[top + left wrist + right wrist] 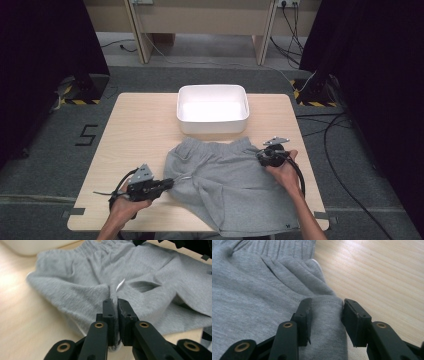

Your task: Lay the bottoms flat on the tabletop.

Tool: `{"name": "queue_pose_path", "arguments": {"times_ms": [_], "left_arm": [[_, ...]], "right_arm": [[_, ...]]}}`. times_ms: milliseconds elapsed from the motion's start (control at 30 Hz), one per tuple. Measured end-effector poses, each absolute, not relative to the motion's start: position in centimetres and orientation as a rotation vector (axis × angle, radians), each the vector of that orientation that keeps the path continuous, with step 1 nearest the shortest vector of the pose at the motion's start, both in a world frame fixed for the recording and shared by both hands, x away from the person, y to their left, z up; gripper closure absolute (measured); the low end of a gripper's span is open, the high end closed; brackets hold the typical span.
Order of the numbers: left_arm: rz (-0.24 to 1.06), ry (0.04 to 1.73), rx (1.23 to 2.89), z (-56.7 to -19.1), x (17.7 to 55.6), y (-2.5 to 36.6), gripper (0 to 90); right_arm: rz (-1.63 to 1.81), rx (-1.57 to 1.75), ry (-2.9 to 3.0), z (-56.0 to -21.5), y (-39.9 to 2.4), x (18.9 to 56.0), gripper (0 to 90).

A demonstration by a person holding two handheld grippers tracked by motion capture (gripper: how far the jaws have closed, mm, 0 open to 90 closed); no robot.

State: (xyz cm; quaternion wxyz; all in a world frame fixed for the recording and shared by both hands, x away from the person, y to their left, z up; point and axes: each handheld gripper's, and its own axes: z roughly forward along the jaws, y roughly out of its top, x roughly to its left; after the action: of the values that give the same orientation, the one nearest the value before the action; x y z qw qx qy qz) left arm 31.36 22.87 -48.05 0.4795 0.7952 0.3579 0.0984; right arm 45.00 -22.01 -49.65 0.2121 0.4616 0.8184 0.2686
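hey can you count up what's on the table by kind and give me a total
Grey shorts: 1
White tub: 1
Hand-held grippers: 2, the left hand-held gripper and the right hand-held gripper, each clamped on the shorts
Total: 4

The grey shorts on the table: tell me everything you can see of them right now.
The grey jersey-knit shorts lie spread on the light wooden table, elastic waistband toward the white rectangular tub, one leg hem overhanging the near edge. The fabric is rumpled, with a white drawstring end showing. The left gripper is shut on a pinched fold at the left edge; the right gripper clamps a thick fold at the right side.
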Motion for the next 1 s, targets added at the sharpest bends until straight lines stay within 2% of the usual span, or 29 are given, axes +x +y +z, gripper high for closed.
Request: {"name": "queue_pose_path", "arguments": {"times_ms": [300, 433, 633, 767, 1000], "left_arm": [[0.173, 0.928, 1.91, -50.5, 28.6, 26.1, 81.7], [0.168, 0.934, 1.848, -49.5, 28.7, 26.6, 73.3], [0.238, 1.035, 1.829, -48.8, 31.9, 24.8, 64.1], [0.259, 1.1, 1.838, -49.4, 34.2, 23.5, 63.6], [0.31, 1.114, 1.967, -50.5, 34.3, 21.6, 55.2]], "right_arm": [[0.756, 1.293, 2.267, -49.7, -22.1, 45.0, 58.7], [0.752, 1.302, 2.265, -49.6, -21.9, 45.0, 52.3], [0.808, 1.28, 2.269, -48.6, -21.4, 44.4, 48.5], [0.804, 1.229, 2.285, -47.8, -21.0, 43.2, 47.6], [0.758, 1.181, 2.357, -48.3, -21.2, 39.5, 46.3]]}}
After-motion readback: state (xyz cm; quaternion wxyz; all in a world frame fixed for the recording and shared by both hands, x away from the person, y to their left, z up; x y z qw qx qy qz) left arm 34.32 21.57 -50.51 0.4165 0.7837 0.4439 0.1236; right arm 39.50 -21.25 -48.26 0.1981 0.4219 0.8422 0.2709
